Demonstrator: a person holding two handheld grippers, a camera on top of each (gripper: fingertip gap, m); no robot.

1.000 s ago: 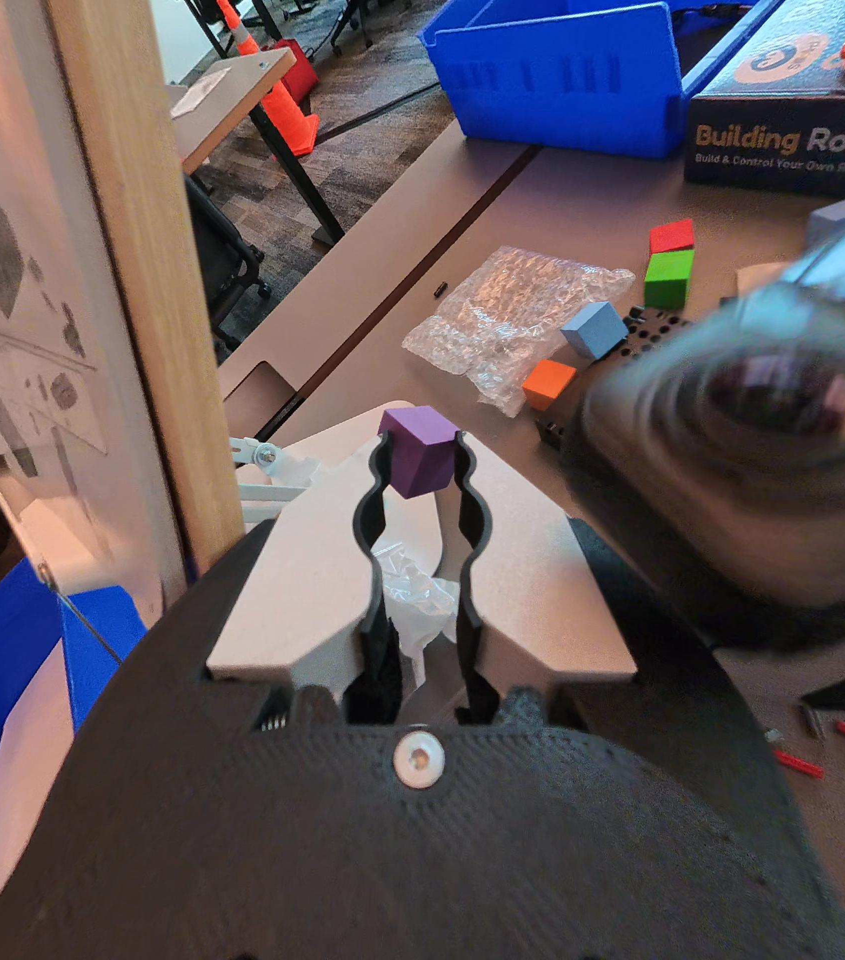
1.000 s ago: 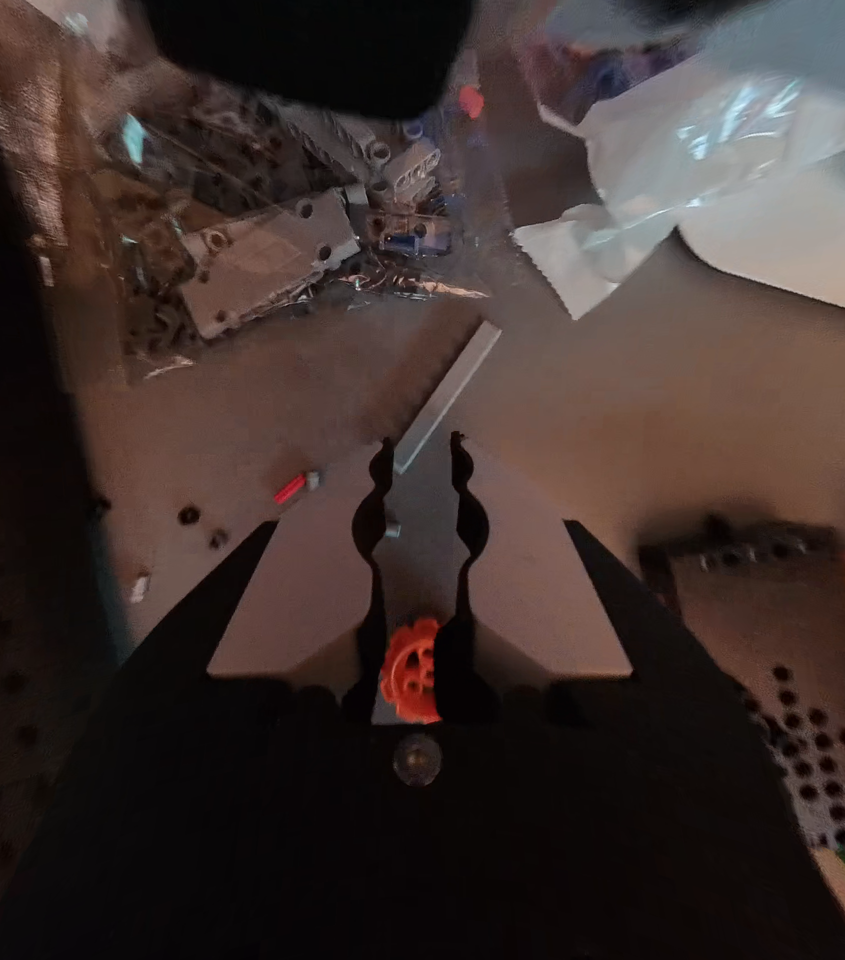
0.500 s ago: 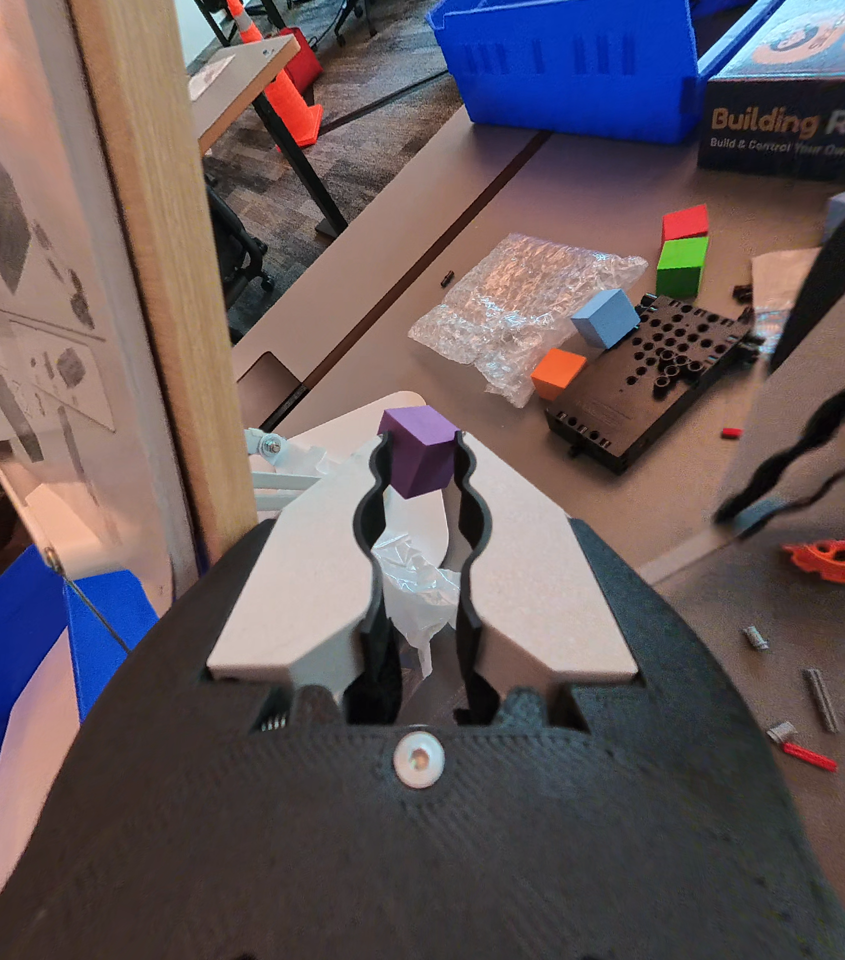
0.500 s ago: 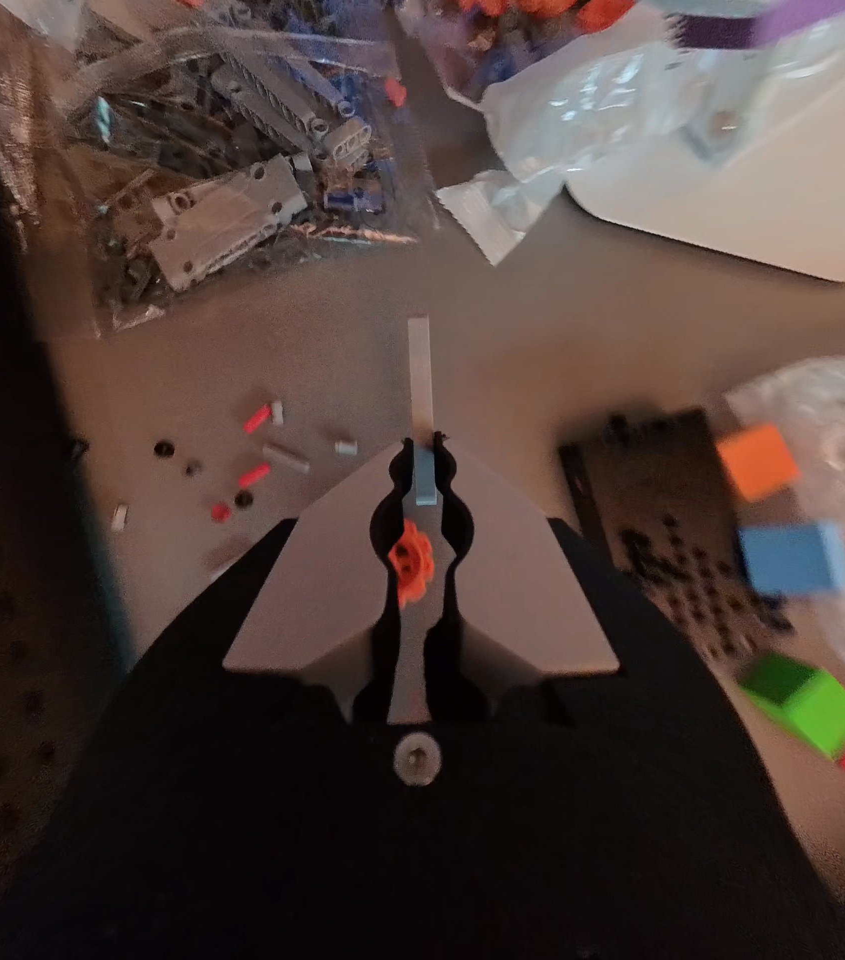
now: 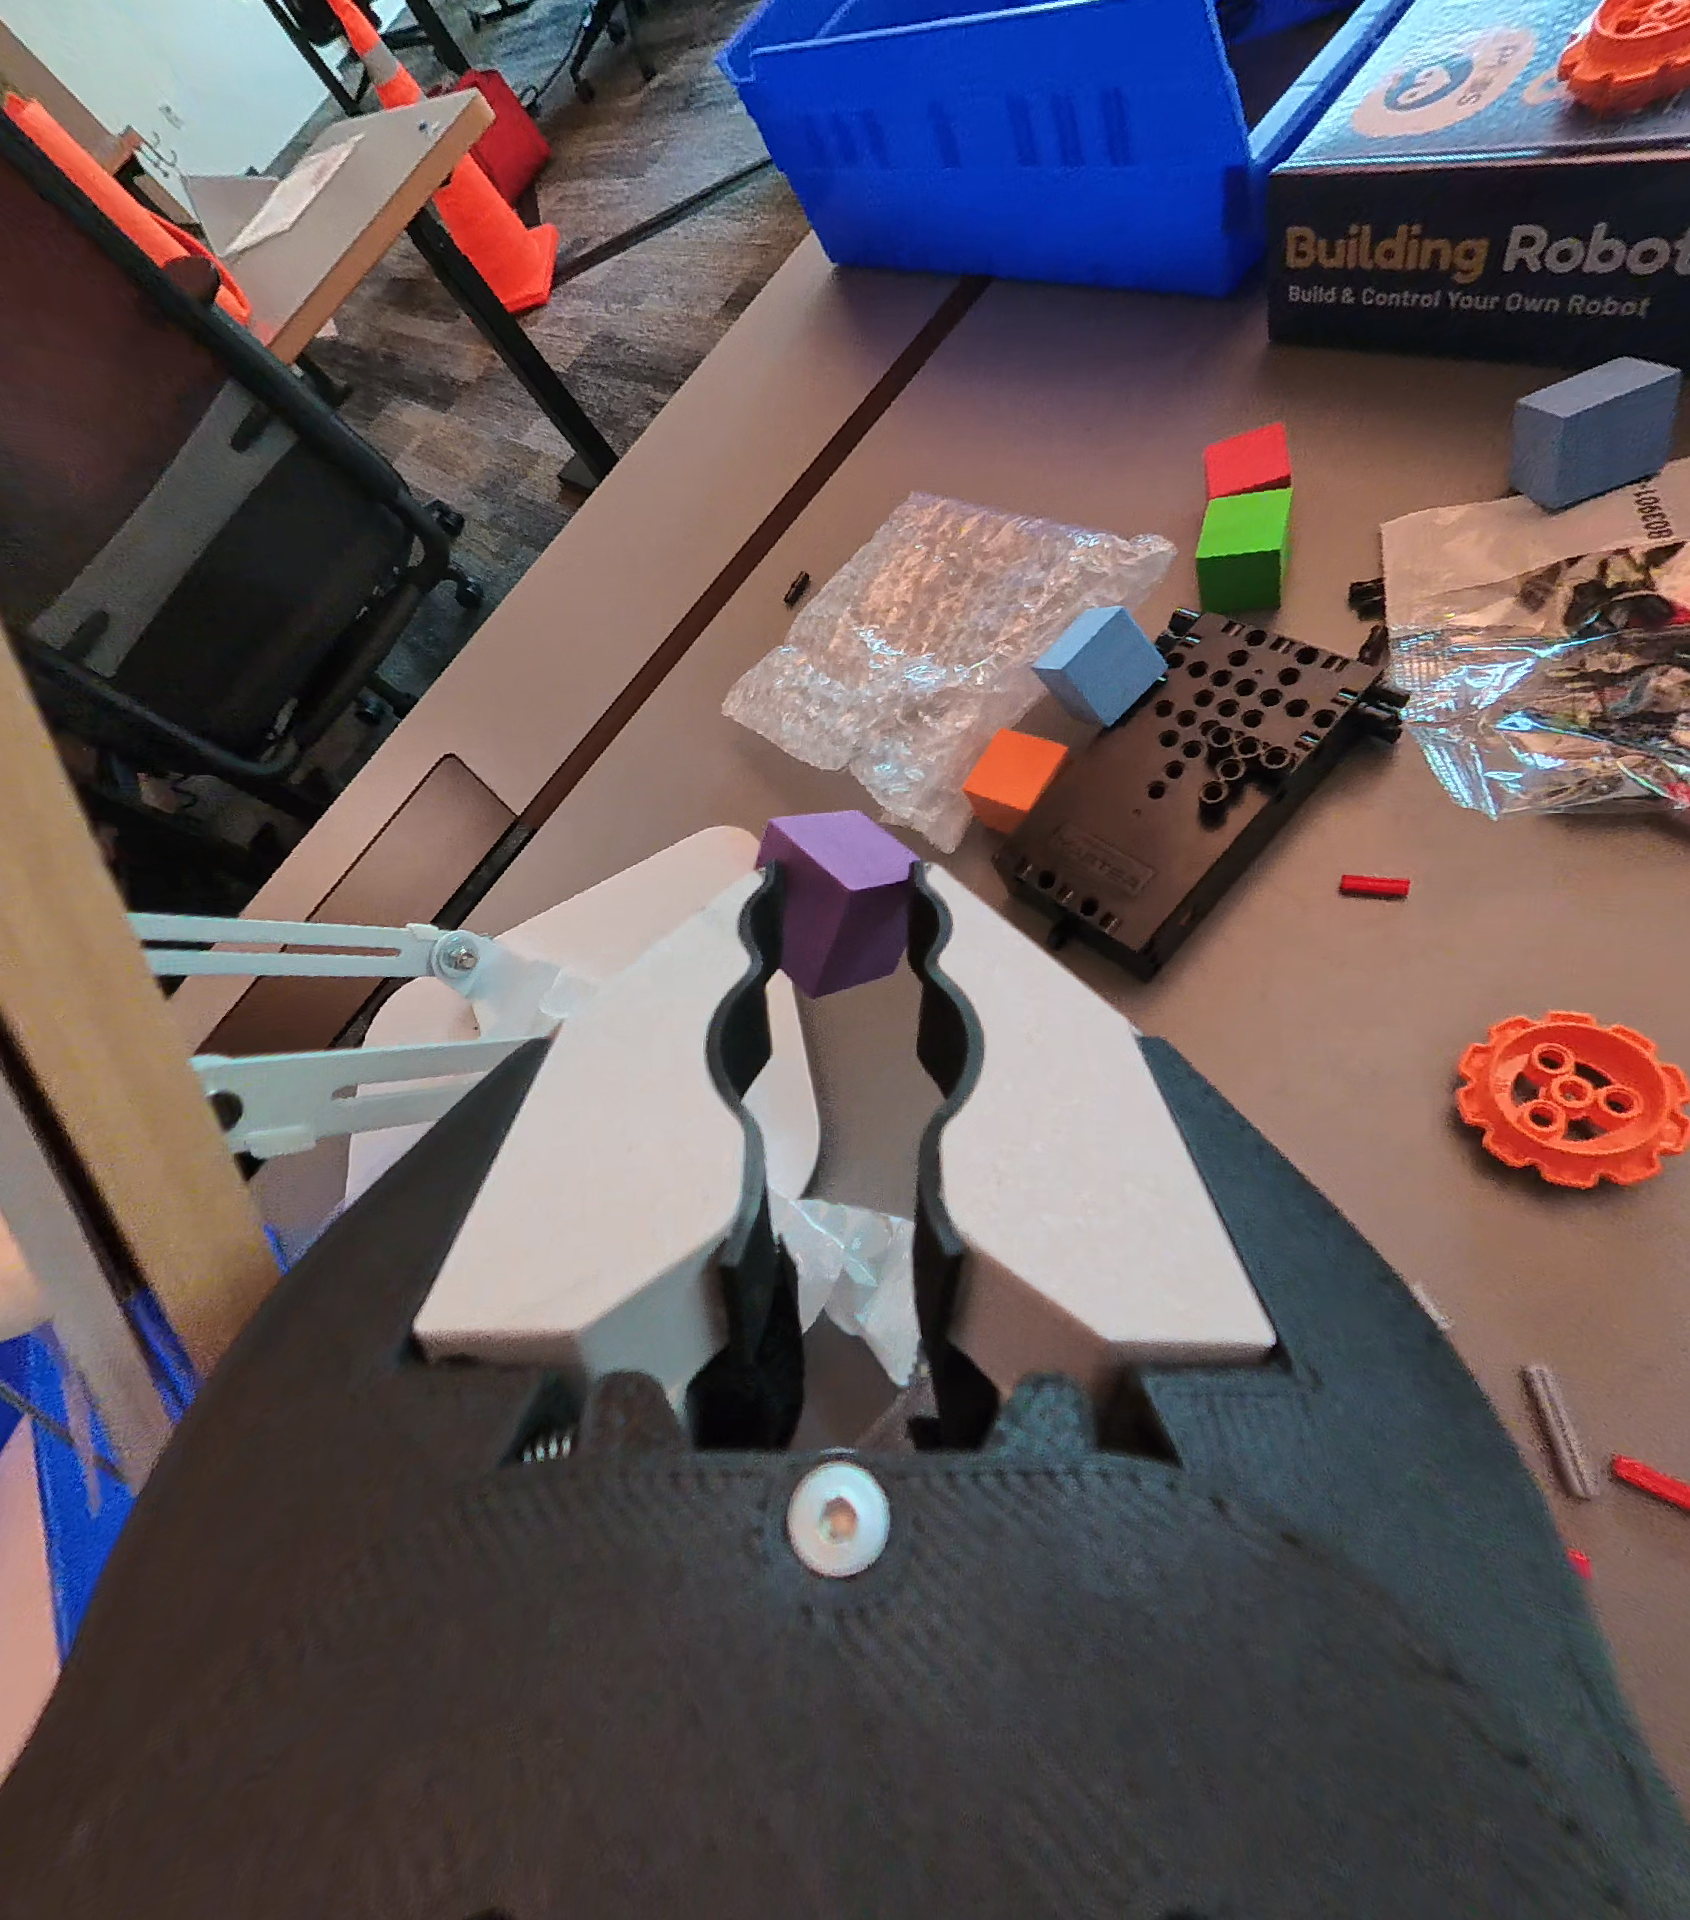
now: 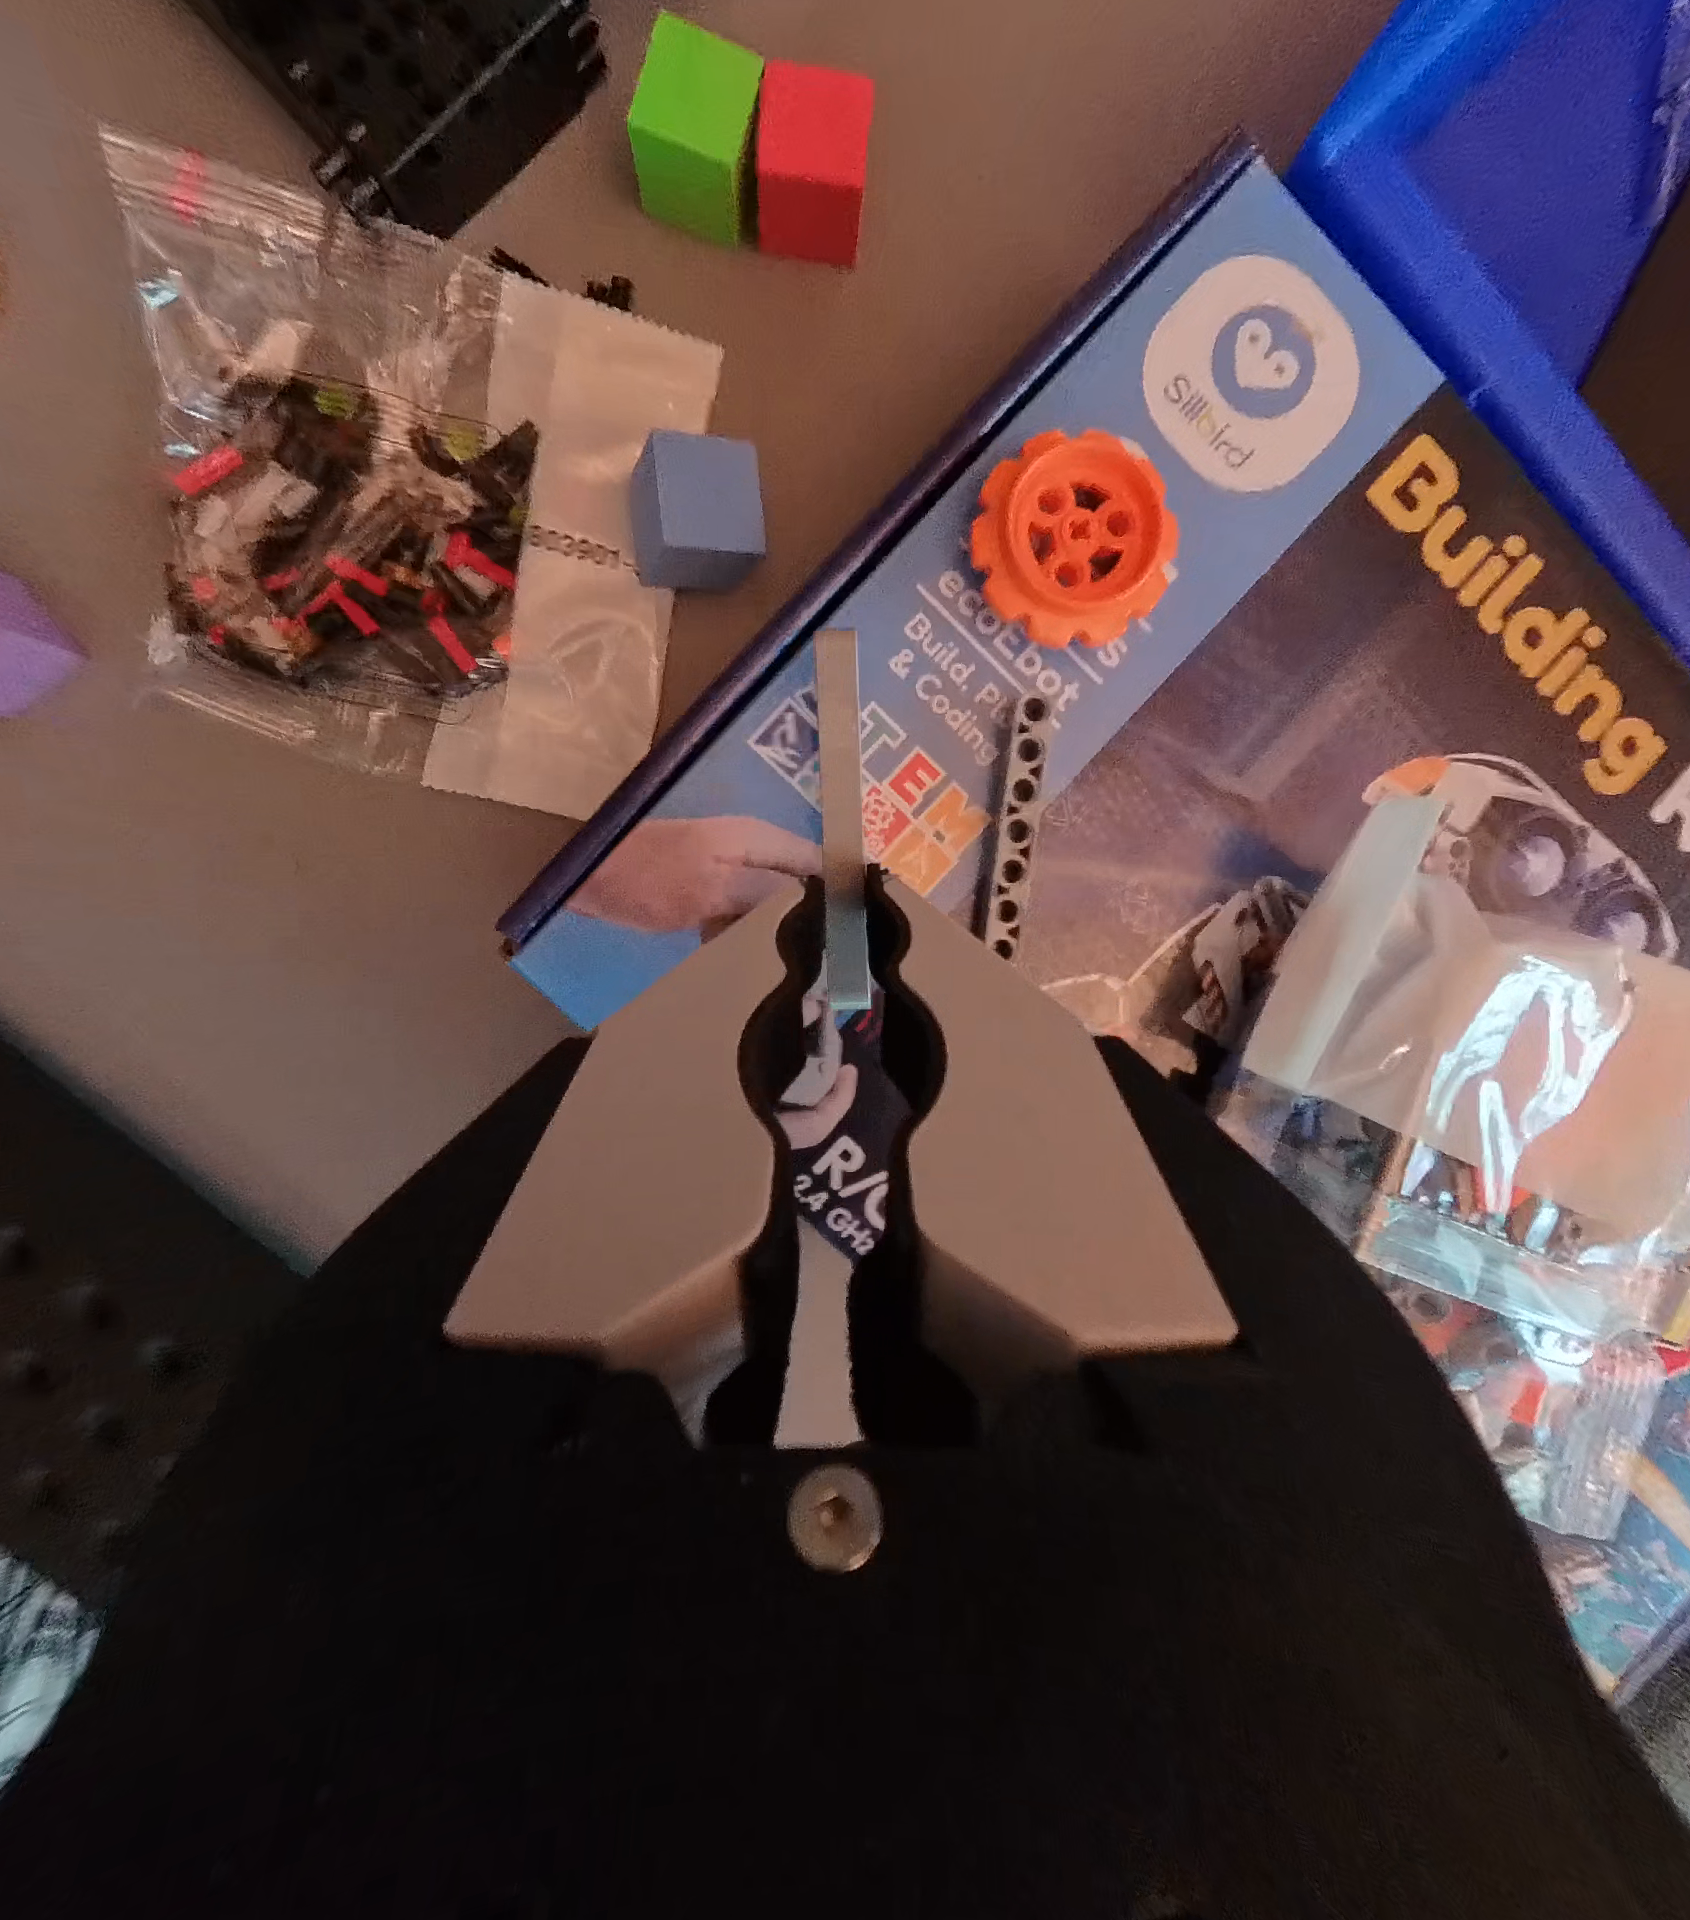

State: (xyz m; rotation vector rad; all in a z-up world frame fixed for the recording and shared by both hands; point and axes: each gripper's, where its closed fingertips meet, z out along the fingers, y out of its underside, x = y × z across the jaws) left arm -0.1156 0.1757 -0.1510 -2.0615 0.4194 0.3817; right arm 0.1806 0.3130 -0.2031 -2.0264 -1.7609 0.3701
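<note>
My left gripper [image 5: 839,883] is shut on a purple cube [image 5: 836,904] and holds it above a white lamp base [image 5: 612,914] at the table's left edge. My right gripper [image 6: 843,883] is shut on a thin grey strip [image 6: 839,790] that sticks out forward past the tips. It hovers over the near corner of a kit box [image 6: 1340,831]. An orange gear [image 6: 1075,538] and a grey holed beam [image 6: 1017,821] lie on the box just ahead of the strip. A second orange gear [image 5: 1573,1099] lies on the table.
A black holed plate [image 5: 1205,769], bubble wrap [image 5: 924,644], a bag of parts [image 5: 1599,665], and blue [image 5: 1099,665], orange [image 5: 1015,777], green [image 5: 1244,549], red [image 5: 1246,459] and grey-blue [image 5: 1594,431] blocks lie on the table. A blue bin [image 5: 997,135] stands at the back. A wooden post [image 5: 41,935] rises close on the left. The grippers' ends are close to 35 cm from one another. My right tips are roughly 7 cm from the orange gear [image 6: 1075,538].
My right gripper closed on the grey strip, lifted it from the table and carried it over the kit box, leaving the left wrist view. My left gripper still holds the purple cube.
</note>
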